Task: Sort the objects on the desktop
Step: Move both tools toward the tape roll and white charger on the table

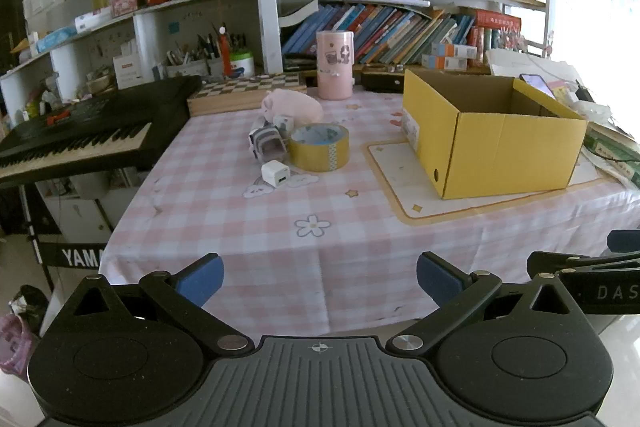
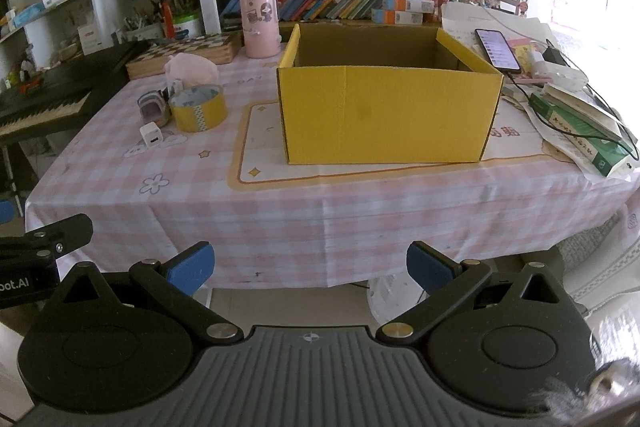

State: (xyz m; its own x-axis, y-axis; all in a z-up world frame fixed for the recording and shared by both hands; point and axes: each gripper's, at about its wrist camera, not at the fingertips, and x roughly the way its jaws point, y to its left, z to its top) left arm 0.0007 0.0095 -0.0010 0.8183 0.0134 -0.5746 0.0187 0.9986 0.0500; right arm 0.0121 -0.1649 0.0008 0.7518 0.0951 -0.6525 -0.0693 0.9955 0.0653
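Both held back off the near edge of the pink-and-white checked tablecloth [image 1: 320, 247], tilted down toward it, nothing yet touched. Left gripper [image 1: 320, 277] spread wide, blue pads empty; right gripper [image 2: 310, 267] likewise spread wide and empty.

Ahead of the left gripper and slightly to its left, well apart: a small cluster made up of a wide roll of yellow packing tape [image 1: 319, 147] lying flat with hole upward, a small white cube charger [image 1: 276, 174] just in front of it, a small grey-and-white clip-like gadget [image 1: 267, 143] beside the roll, and a soft pink plush [image 1: 294, 105] behind. Straight ahead of the right gripper, well apart: an open yellow cardboard box [image 2: 384, 115], long side facing, seemingly empty inside.

Probably the destination, that box; from the right gripper, the cluster far off to the left. Left hand therefore the nearer to the loose items, right hand the nearer to the box. Charger nearest, so likely first: forward and a touch left.
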